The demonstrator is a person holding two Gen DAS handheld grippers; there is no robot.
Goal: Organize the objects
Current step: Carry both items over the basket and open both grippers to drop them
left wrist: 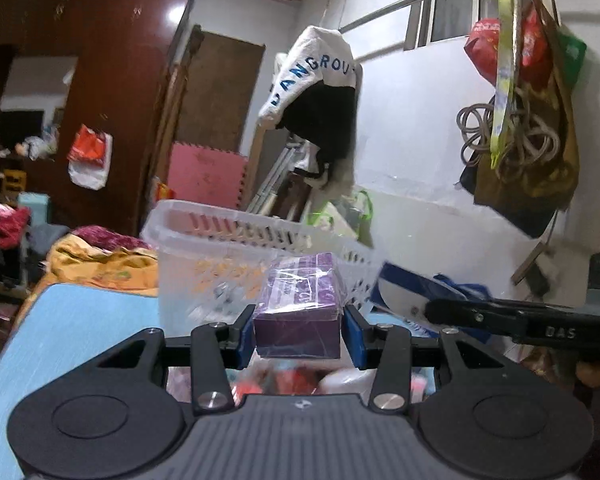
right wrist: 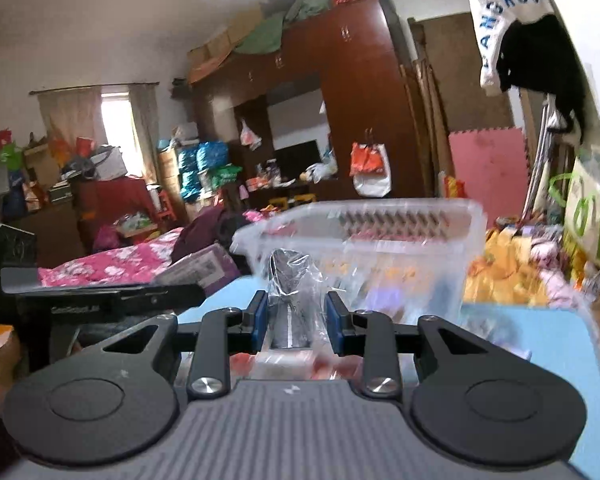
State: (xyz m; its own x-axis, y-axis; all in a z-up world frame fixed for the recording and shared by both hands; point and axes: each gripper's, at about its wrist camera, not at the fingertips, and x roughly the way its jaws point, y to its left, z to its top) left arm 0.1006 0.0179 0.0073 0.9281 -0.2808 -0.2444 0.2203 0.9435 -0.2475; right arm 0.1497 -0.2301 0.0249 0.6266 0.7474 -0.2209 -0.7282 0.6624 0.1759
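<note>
Left gripper (left wrist: pixel 299 330) pinching purple cellophane-wrapped box (left wrist: pixel 299 312); right gripper (right wrist: pixel 297 322) pinching clear-wrapped silvery item (right wrist: pixel 290 312); translucent slotted plastic basket (left wrist: pixel 204 248) just beyond both, on light-blue tabletop (left wrist: pixel 68 320).

One purple box (left wrist: pixel 298 312) wrapped in clear film, at 12 o'clock of the left wrist view. One clear-wrapped silvery item (right wrist: pixel 290 312), kind unclear, at 12 o'clock of the right view. One translucent slotted basket (left wrist: pixel 220 240) beyond. One blue table (left wrist: pixel 72 320) beneath.
</note>
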